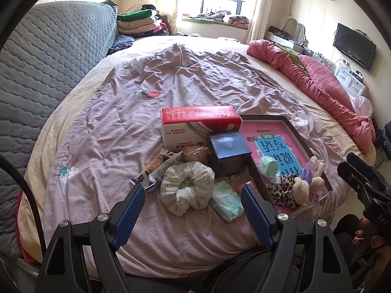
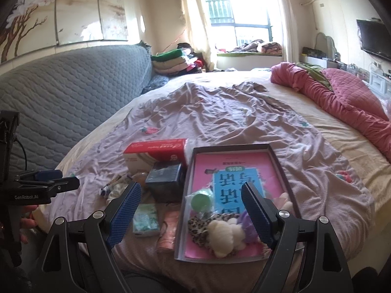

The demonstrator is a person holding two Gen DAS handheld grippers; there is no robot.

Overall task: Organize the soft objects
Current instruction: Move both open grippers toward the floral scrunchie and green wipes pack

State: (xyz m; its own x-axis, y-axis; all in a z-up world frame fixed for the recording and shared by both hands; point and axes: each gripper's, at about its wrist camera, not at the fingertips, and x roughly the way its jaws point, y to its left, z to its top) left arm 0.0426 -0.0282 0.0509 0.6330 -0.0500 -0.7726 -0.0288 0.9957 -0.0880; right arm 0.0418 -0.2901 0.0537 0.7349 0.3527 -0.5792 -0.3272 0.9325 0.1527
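1. On the bed [image 1: 102,146], a shallow tray [image 2: 284,171] lies at the near edge, at about 5 o'clock from the bed's centre.
2. In the tray, a booklet [image 2: 234,180] lies flat on the bottom.
3. On the booklet's near end sit a plush toy [image 2: 226,234], a leopard-print piece [image 2: 198,227] at its 9 o'clock, and a small round cup [image 2: 201,201] at its 11 o'clock.
4. A long carton [image 1: 195,124] lies at 10 o'clock from the tray, touching its far corner.
5. A small box [image 1: 229,153] stands just before the carton, beside the tray's left wall.
6. A scrunchie [image 1: 187,188] lies at 7 o'clock from the small box.
7. A tissue packet [image 1: 227,201] lies at the scrunchie's 4 o'clock, touching it.
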